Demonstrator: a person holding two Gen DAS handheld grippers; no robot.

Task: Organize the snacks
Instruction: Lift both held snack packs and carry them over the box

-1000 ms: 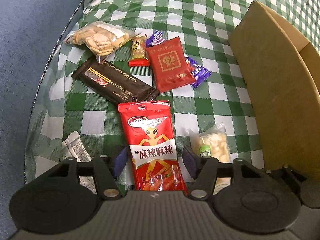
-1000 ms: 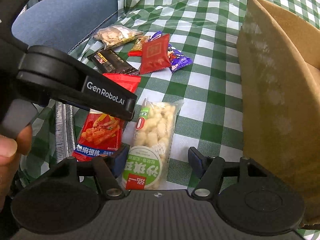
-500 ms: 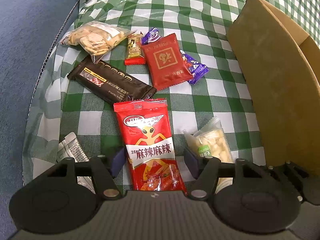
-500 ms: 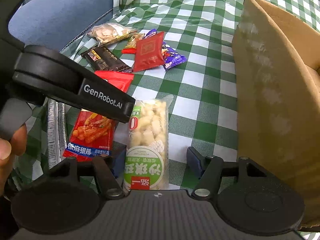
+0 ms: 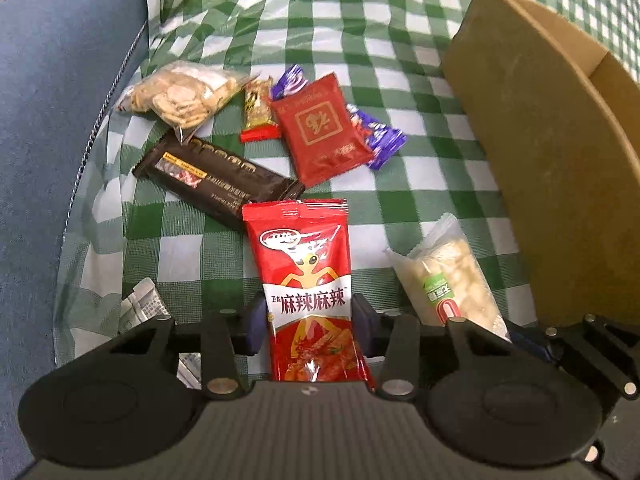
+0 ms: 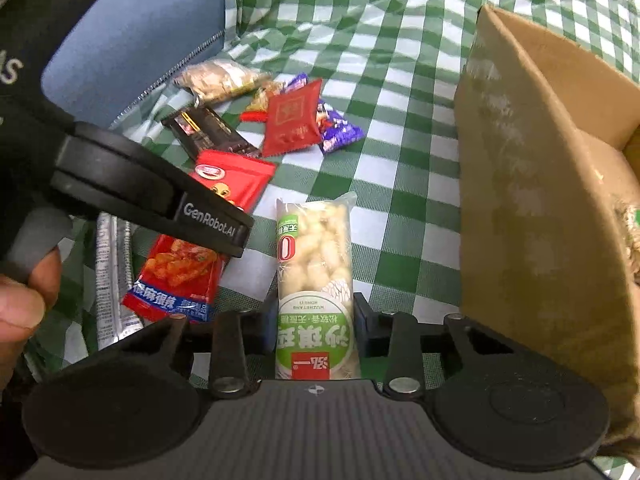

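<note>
Two claws have just been closing, each on its own snack. The left claw (image 5: 308, 322) squeezes the red packet (image 5: 306, 280); the right claw (image 6: 314, 326) pinches the green-label puff pack (image 6: 314, 280). Both lie on the checked surface (image 5: 360, 28). Lift slowly toward the box (image 6: 532, 208).

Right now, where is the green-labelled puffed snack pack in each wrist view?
Left wrist: green-labelled puffed snack pack lies lower right, beside the cardboard box.
Right wrist: pack at bottom centre, between the right gripper pads.
Shared landmark: the box, right of it in both.
</note>
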